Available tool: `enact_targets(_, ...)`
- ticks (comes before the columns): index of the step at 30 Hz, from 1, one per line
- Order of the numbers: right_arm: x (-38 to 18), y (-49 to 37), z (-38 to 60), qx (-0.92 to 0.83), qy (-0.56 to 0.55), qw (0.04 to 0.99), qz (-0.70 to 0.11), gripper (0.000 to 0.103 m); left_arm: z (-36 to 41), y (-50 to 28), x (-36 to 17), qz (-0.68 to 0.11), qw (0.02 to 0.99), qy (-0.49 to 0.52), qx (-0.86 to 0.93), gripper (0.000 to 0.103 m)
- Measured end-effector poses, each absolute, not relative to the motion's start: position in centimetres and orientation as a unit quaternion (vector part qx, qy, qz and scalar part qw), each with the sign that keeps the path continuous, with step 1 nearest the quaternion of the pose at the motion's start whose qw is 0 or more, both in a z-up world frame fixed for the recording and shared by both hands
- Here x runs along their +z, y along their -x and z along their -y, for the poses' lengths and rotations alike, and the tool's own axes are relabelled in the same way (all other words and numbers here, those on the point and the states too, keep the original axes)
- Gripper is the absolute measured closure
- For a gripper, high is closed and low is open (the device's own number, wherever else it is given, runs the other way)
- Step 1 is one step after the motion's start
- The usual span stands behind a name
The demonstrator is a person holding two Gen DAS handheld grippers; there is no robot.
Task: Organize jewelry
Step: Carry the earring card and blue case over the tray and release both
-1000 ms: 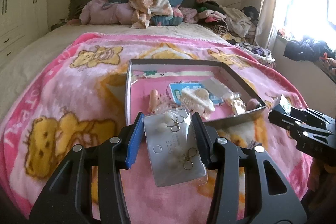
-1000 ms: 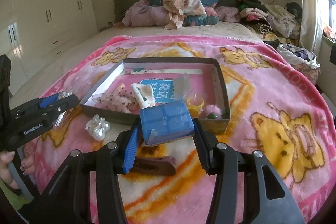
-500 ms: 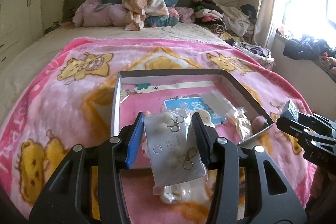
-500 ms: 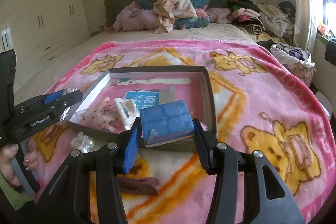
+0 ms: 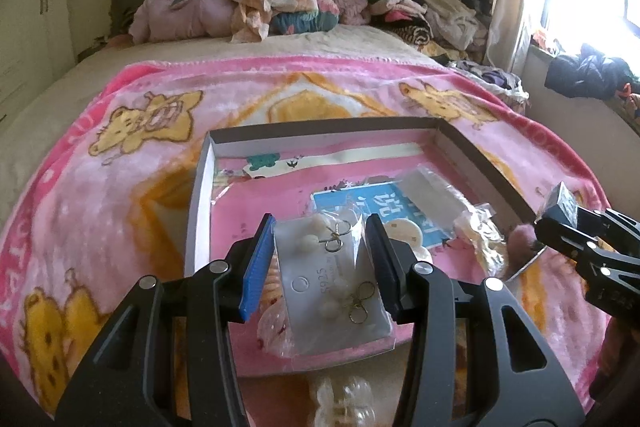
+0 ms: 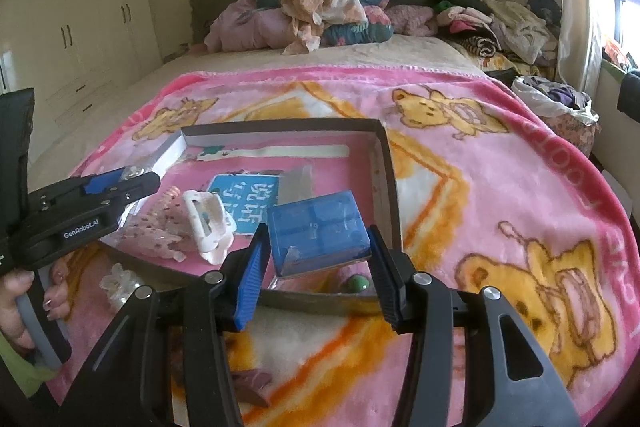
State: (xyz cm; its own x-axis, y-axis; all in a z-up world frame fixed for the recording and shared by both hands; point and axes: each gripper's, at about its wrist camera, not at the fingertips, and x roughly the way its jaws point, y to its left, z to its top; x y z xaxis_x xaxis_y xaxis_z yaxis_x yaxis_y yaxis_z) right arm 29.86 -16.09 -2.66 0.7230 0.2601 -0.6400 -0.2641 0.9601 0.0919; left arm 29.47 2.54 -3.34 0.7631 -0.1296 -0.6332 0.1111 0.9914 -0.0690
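I see the bed (image 6: 120, 99) covered by a pink bear blanket (image 6: 500, 187). On it rests a shallow open box (image 5: 198, 211) holding a blue card (image 6: 248, 199) and a white hair clip (image 6: 208, 223). My right tool (image 6: 316, 247) is clamped on a blue case (image 6: 316, 227) above the box's near wall. My left tool (image 5: 320, 259) is clamped on a bagged earring card (image 5: 332, 287) over the box's near end.

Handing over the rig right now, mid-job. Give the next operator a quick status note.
Left gripper: shut on earring card, over the tray's near-left part.
Right gripper: shut on blue box, over the tray's near-right corner.
Tray: already holds white hair claw, blue booklet, other bits.
Left: release both into the tray, then fetch clear clip and brown clip from the blanket.
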Motion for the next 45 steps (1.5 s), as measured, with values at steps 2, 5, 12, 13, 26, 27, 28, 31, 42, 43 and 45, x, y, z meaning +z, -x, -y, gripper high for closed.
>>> enact_targets(2, -3.2, -30.6, 16.0, 0.141, 0.002, 0.926, -0.351, 0.056, -2.4, -29.9, -3.7, -0.342, 0.937, 0.011, -0.065, 0.065)
enact_targets(5, -3.9, -31.7, 15.7, 0.140, 0.004, 0.923, -0.358, 0.056, -2.1, -30.7, -4.1, -0.347, 0.936, 0.007, -0.065, 0.065)
enact_targets(12, -4.9, -33.8, 14.9, 0.138, 0.007, 0.919, -0.370, 0.056, -2.1, -32.2, -4.9, -0.354, 0.933, 0.005, -0.058, 0.065)
enact_targets(13, -5.0, -34.0, 14.8, 0.138, 0.007, 0.918, -0.372, 0.056, -2.2, -32.4, -5.0, -0.355, 0.933, 0.005, -0.057, 0.065)
enact_targets(26, -5.5, -34.6, 14.8, 0.137, -0.002, 0.918, -0.371, 0.051, -2.4, -33.2, -5.7, -0.362, 0.931, 0.009, -0.050, 0.065)
enact_targets(27, -5.3, -34.3, 15.0, 0.139, -0.005, 0.920, -0.367, 0.050, -2.4, -33.2, -5.7, -0.362, 0.931, 0.008, -0.049, 0.065)
enact_targets(28, -5.2, -34.0, 15.2, 0.140, -0.007, 0.920, -0.365, 0.050, -2.4, -33.2, -5.7, -0.361, 0.931, 0.008, -0.049, 0.065)
enact_targets(31, -4.9, -33.3, 15.6, 0.139, -0.009, 0.922, -0.361, 0.047, -2.4, -33.2, -5.7, -0.361, 0.931, 0.009, -0.049, 0.065)
enact_targets(42, -3.8, -31.2, 16.4, 0.132, -0.008, 0.928, -0.348, 0.041, -2.5, -33.2, -5.4, -0.357, 0.933, 0.008, -0.047, 0.065)
enact_targets(43, -3.7, -31.1, 16.4, 0.132, -0.008, 0.928, -0.347, 0.040, -2.5, -33.2, -5.3, -0.356, 0.933, 0.008, -0.047, 0.065)
enact_targets(45, -3.6, -30.9, 16.5, 0.131, -0.008, 0.929, -0.346, 0.039, -2.5, -33.1, -5.0, -0.354, 0.934, 0.007, -0.047, 0.065)
